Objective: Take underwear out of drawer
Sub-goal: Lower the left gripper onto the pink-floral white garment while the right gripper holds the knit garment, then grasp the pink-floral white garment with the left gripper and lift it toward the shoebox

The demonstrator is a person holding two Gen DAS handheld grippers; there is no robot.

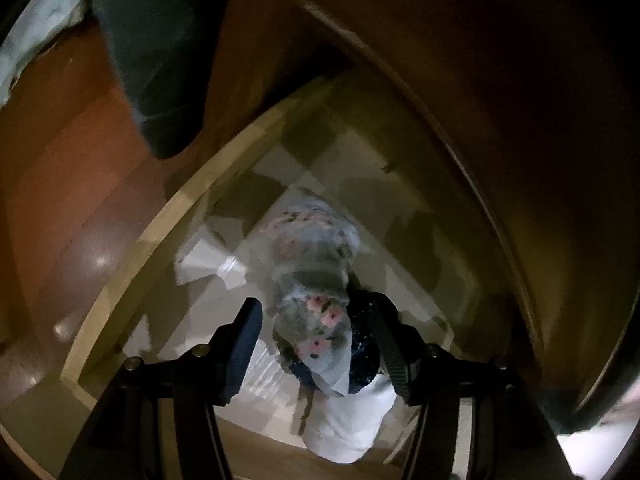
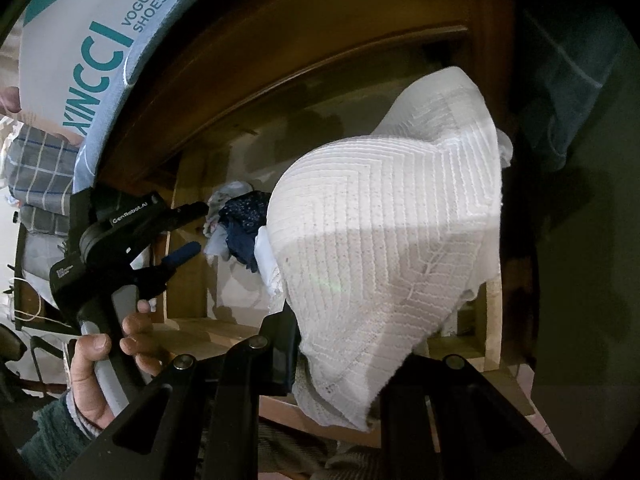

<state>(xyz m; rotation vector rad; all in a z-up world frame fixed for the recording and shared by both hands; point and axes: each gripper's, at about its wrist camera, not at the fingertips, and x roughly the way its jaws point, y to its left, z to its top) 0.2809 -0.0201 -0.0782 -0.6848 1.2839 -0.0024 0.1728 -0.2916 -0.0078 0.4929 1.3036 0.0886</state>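
Observation:
I look down into the open wooden drawer (image 1: 180,200). A sheer floral underwear piece (image 1: 316,320) lies bunched on a dark navy garment (image 1: 364,352). My left gripper (image 1: 316,308) straddles them, open; its left pad stands apart from the cloth and the right finger touches the navy one. A white cloth (image 1: 352,420) lies near the drawer's front. In the right wrist view my right gripper (image 2: 332,344) is shut on a white ribbed knit garment (image 2: 384,220) that drapes over its fingers and hides them. The left gripper (image 2: 192,230) shows there too, tips at the pile (image 2: 240,216).
A person's hand (image 2: 96,380) holds the left gripper's handle. A white and blue shoe box (image 2: 100,40) sits above the drawer at the left, with plaid cloth (image 2: 36,168) beside it. A dark bin (image 1: 160,60) stands on the wooden floor (image 1: 60,160). A white packet (image 1: 208,260) lies in the drawer.

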